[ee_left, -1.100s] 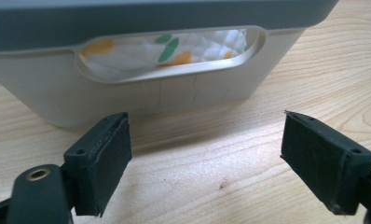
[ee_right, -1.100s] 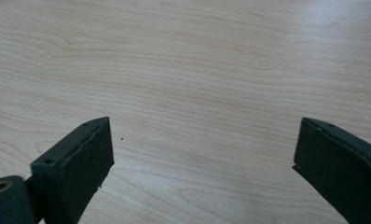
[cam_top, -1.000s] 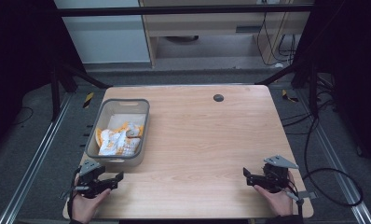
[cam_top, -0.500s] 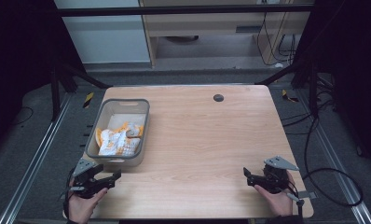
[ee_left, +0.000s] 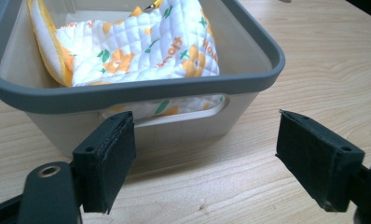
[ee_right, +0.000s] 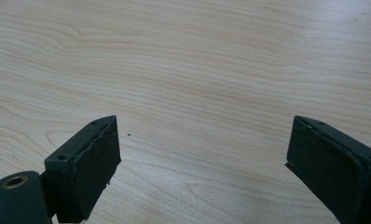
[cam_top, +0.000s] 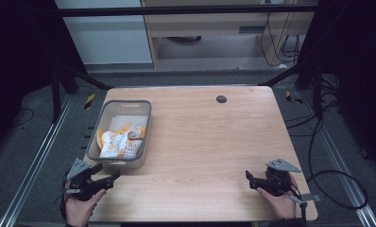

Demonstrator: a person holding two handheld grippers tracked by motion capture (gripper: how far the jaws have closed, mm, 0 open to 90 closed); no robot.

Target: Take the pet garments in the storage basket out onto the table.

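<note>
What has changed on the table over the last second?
The left gripper slid back toward the table's near-left corner, open, now just short of the grey plastic basket. Nothing was grasped or released. The right gripper, the basket and its orange-patterned quilted cloth stayed put.

This looks like a lab or test workshop, not a home. The wooden surface (cam_top: 200, 142) stands on a bare grey floor (cam_top: 30, 142) inside a black metal frame (cam_top: 186, 9), with aluminium rails (cam_top: 32, 165) at 9 and 3 o'clock. Loose black cables (cam_top: 337, 184) trail across the floor at 4 o'clock, and more hang by plain cabinets (cam_top: 200, 28) at 12 o'clock.
</note>
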